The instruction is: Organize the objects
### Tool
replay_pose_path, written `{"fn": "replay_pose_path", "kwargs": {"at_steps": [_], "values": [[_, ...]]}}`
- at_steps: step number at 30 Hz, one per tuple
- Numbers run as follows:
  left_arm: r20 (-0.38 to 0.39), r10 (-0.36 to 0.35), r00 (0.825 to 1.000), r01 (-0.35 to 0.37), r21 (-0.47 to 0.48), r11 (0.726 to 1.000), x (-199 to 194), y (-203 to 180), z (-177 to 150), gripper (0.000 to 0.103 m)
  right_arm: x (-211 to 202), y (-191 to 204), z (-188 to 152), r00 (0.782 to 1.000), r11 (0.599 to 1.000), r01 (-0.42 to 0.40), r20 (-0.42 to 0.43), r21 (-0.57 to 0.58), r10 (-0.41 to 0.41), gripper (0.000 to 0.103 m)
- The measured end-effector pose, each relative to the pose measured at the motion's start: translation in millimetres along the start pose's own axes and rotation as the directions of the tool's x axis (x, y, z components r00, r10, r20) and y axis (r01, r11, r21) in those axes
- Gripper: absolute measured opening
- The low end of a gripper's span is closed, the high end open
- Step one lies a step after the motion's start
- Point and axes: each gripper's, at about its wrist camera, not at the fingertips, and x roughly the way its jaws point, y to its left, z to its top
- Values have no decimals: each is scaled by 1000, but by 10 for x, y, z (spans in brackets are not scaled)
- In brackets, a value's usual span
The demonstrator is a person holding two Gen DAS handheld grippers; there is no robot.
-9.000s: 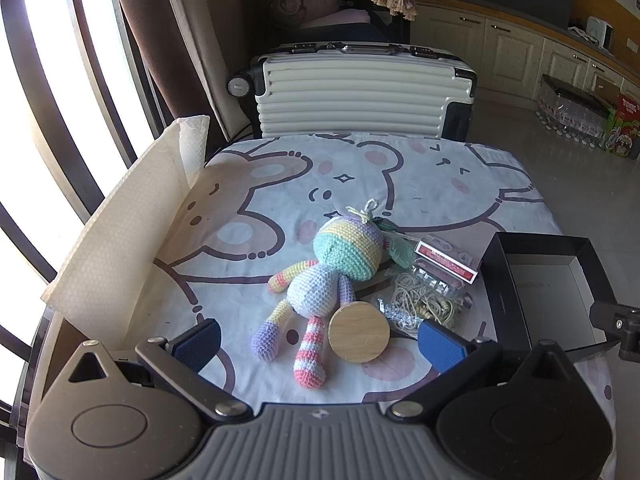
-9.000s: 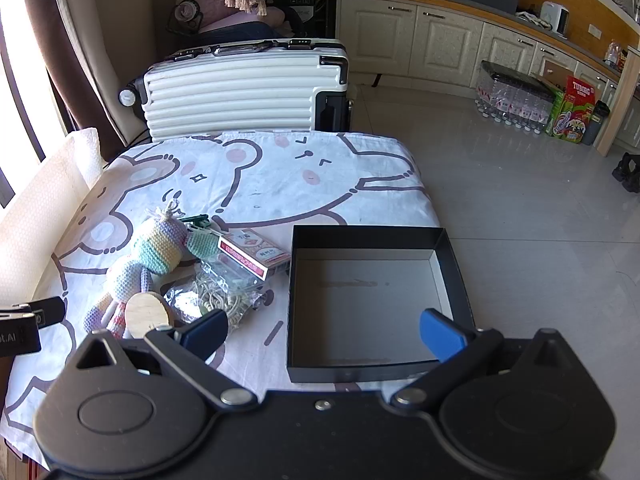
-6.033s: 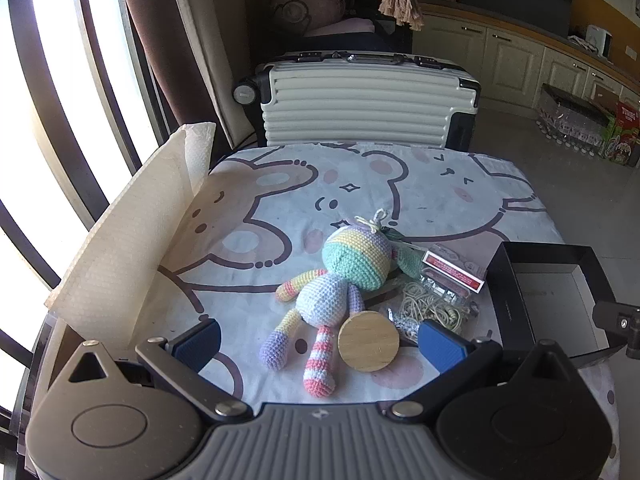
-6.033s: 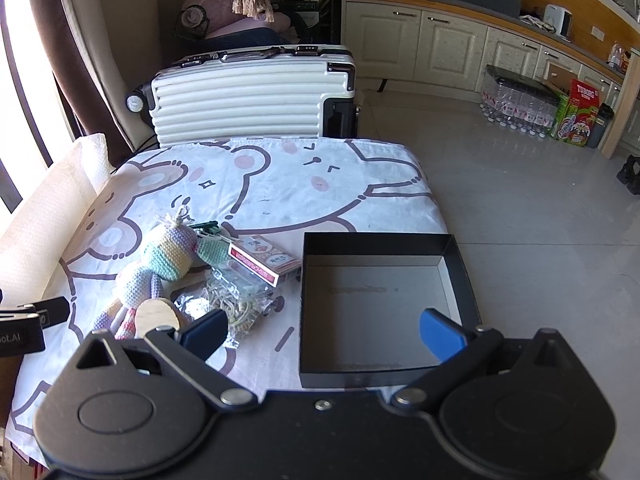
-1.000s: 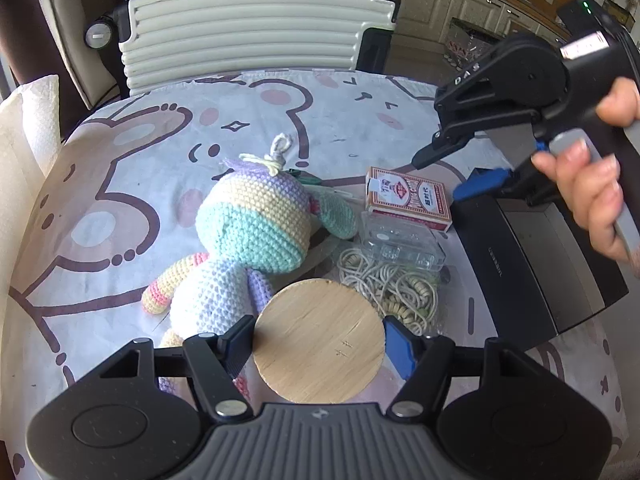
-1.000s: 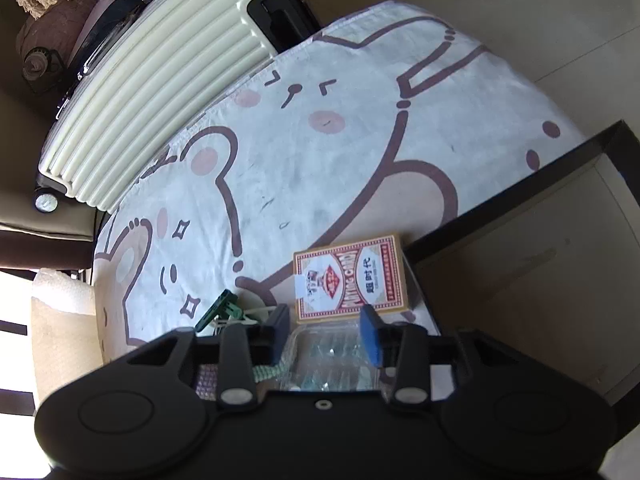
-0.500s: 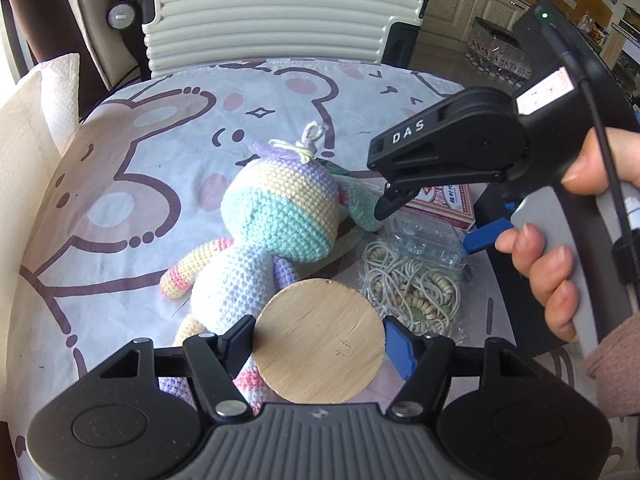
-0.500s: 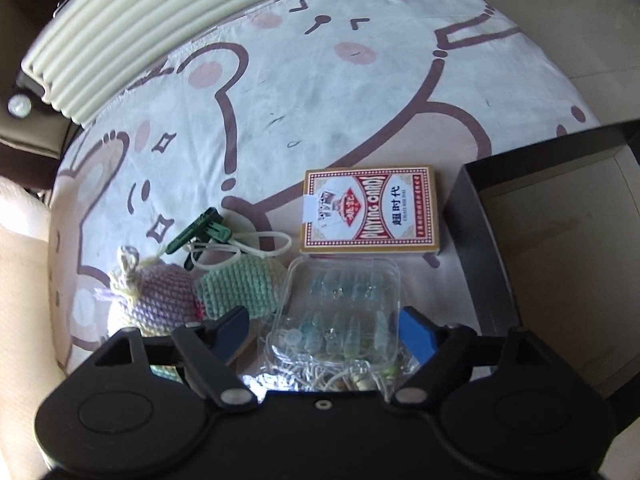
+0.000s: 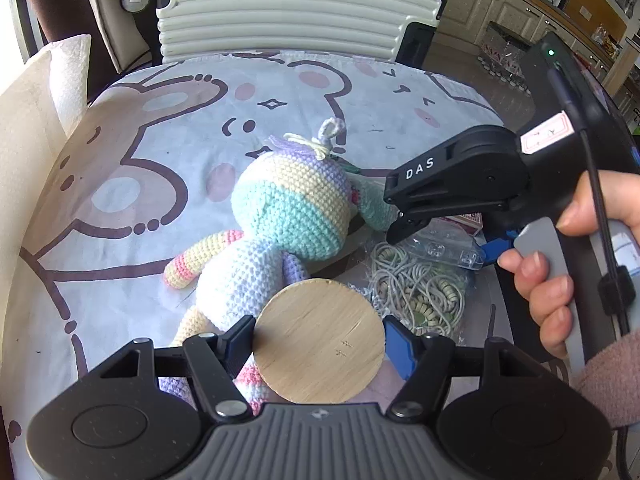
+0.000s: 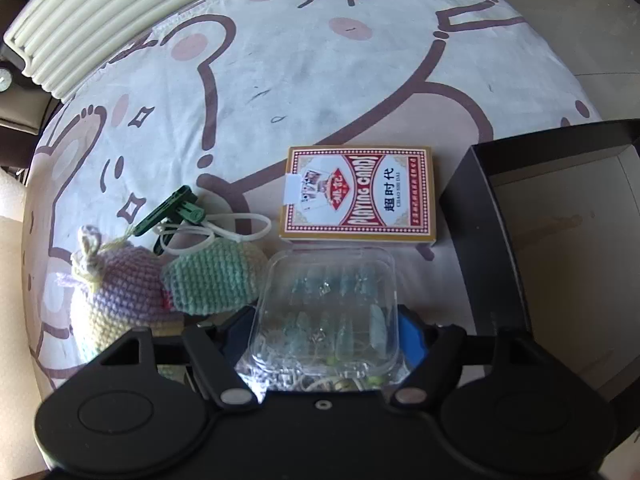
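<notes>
Left gripper [image 9: 319,340] is pinching the wooden disc [image 9: 320,340] right by the crochet doll [image 9: 280,232]. Right gripper [image 10: 326,328], marked "DAS", has just been closing around the clear case [image 10: 326,308]; can't tell if it's touching. Card box [image 10: 358,192] beside it says "PLAYING CARDS".

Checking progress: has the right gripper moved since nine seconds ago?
Yes. The right gripper has come down from over the black box onto the clear plastic case beside it.
</notes>
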Motion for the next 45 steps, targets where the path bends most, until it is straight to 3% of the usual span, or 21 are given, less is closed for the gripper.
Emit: {"fn": "replay_pose_path", "kwargs": {"at_steps": [25,45], "values": [[75,58,996,-53,-64,997,-516,-141,62,68,-892,-334,-324,981,986,-106,148,-129,125,75],[180,124,976,-100,-139,985,-1054,-216,113,68,-1705,-671,-671,909,941,-167,323,-293,262,75]]}}
